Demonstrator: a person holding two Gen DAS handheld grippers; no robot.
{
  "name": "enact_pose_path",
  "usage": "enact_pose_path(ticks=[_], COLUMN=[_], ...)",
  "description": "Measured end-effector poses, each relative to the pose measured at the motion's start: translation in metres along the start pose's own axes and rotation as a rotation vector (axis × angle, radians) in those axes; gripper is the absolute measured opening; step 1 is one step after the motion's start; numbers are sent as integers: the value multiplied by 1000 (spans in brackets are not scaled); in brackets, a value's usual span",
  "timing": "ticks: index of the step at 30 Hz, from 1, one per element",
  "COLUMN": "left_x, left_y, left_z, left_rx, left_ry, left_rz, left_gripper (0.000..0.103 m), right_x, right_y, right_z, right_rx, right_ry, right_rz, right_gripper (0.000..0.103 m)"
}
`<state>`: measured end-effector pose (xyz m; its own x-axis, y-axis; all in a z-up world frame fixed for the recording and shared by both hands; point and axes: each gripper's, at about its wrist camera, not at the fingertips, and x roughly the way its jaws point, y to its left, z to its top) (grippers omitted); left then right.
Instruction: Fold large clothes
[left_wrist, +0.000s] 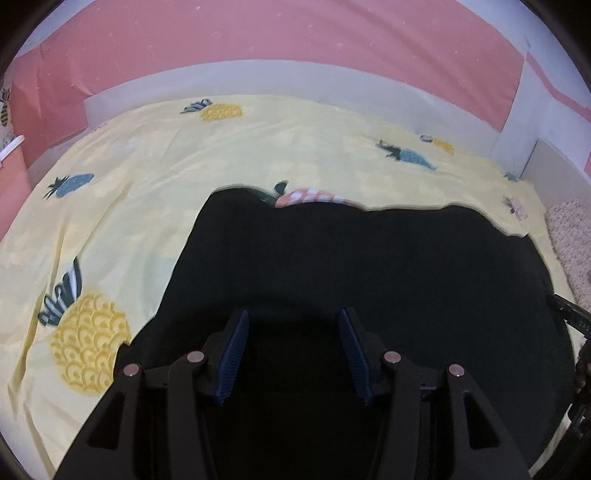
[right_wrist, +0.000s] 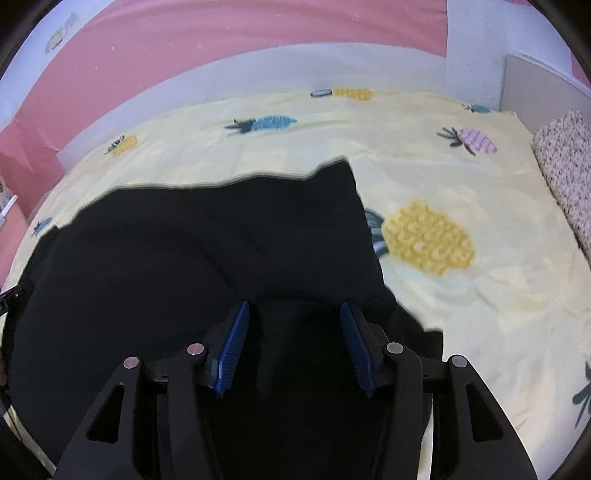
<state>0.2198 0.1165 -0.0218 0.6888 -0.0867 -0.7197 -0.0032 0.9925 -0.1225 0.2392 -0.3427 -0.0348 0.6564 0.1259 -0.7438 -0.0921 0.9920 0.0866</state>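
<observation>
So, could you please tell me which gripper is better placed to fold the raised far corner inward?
Right gripper: open over the black garment, whose raised corner lies just ahead of it.

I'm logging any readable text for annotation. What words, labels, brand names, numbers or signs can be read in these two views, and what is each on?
No text can be read with confidence.
Faint pale characters on the black gripper part at the right edge of the left wrist view: too small and blurred to read.
Black garment: no print or label shows.
Yellow sheet: only pineapple pictures, no lettering.
Pink wall: small pale specks, no words.
</observation>
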Motion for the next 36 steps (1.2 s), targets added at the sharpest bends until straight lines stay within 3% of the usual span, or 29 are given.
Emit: enact_pose_path(ticks=[5, 9, 11, 14, 22, 29, 36], left_x=[14, 47, 62, 80, 91, 50, -15], left_y=[-18, -6, 3, 14, 10, 7, 5], left_z=[39, 61, 62, 55, 51, 56, 26], left_rx=[57, 25, 8, -41, -20, 16, 18], left_ry=[-53, -27, -4, 31, 37, 2, -46], left_rz=[30, 83, 112, 89, 106, 103, 72], left_gripper=[53, 53, 53, 53, 53, 53, 53], right_x=[9, 42, 60, 73, 85, 39, -22], right_y=[5, -4, -10, -15, -23, -16, -1], right_z=[35, 55, 56, 52, 47, 54, 32], right_rx=[-8, -2, 9, 28, 71, 44, -10], right_ry=[-43, -13, 19, 43, 66, 14, -43], right_rz=[-2, -47, -64, -65, -76, -65, -11], right_gripper=[51, 51, 51, 51, 51, 51, 51])
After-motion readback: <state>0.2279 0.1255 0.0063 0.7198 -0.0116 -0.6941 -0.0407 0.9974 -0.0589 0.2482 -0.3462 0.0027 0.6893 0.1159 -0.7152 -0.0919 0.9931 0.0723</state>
